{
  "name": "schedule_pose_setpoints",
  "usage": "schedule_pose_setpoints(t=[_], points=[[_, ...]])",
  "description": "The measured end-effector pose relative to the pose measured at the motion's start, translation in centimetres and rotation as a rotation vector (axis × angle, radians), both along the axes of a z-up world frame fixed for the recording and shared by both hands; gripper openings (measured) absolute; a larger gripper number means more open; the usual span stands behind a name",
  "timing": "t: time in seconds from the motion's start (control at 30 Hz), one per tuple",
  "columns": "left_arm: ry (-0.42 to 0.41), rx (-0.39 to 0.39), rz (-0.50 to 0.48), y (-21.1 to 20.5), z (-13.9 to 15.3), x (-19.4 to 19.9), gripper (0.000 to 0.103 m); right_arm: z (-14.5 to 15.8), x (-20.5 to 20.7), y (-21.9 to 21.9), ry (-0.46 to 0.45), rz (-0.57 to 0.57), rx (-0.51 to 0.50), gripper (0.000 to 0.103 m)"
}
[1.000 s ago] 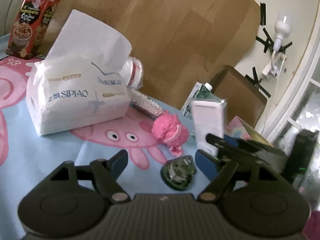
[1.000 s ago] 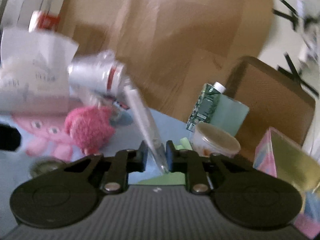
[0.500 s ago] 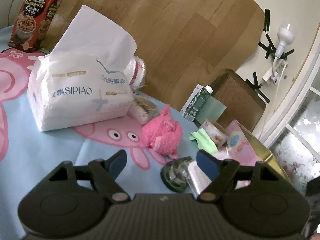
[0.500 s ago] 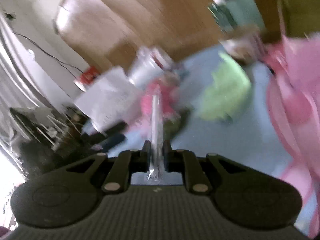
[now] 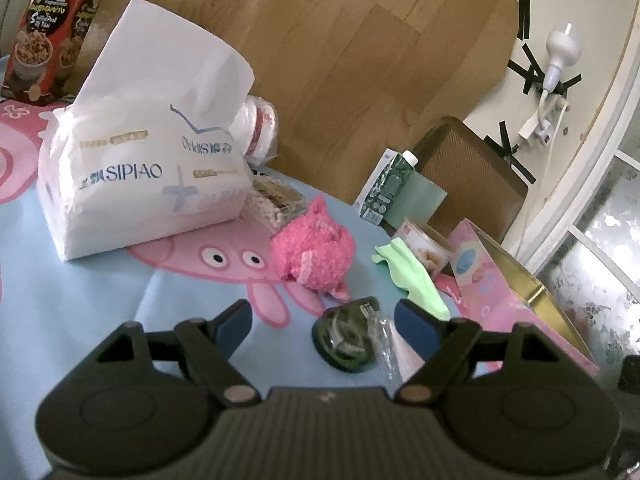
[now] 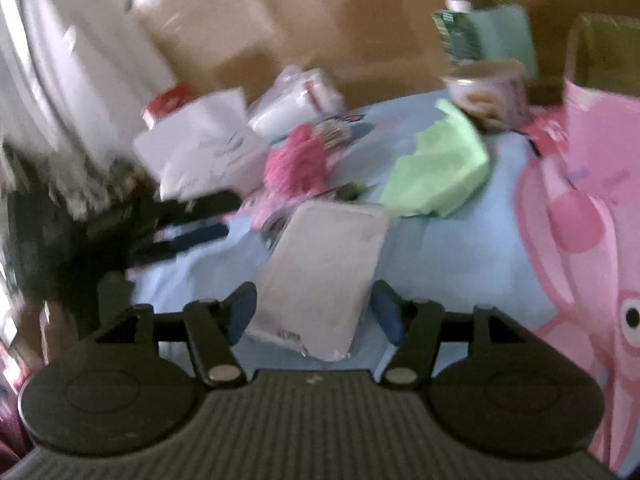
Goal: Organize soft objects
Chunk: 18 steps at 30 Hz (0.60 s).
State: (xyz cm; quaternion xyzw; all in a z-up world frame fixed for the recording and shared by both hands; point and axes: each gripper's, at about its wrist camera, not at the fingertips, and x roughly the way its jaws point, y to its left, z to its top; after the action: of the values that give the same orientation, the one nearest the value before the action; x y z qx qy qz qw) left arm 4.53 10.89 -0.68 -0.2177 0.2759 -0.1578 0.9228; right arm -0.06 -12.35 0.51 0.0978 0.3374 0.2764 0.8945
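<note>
Both the left hand-held gripper (image 5: 323, 320) and right hand-held gripper (image 6: 313, 311) gape beside the "SIPIAO" tissue pack (image 5: 140, 184).

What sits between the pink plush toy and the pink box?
In the left wrist view, a green cloth lies between the pink plush toy and the pink box.

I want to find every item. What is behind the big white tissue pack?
Behind the tissue pack show a clear wrapped roll and a packet of snacks. The pack covers their near parts.

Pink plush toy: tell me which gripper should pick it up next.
Left. The left gripper is open, facing the pink plush toy. The right gripper, also open, has the flat plastic packet between its jaws.
</note>
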Motion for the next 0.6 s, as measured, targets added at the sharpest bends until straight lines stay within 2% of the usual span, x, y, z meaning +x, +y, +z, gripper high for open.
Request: schedule_pose_setpoints(t=[0.13,0.27,0.6], points=[[0.006,0.004,-0.006,-0.1,0.0,0.1,0.081,-0.2,-1.1,2.0,-0.081,0.081,-0.108,0.076],[0.009,0.003,-0.006,0.0,0.0,0.1,0.081,-0.7,-1.7,2.6,-0.131,0.112,-0.178,0.078],[0.011,0.014,-0.013,-0.2,0.0,0.1,0.081,-0.9,-2.3,2.9,-0.151,0.109,-0.193,0.080]])
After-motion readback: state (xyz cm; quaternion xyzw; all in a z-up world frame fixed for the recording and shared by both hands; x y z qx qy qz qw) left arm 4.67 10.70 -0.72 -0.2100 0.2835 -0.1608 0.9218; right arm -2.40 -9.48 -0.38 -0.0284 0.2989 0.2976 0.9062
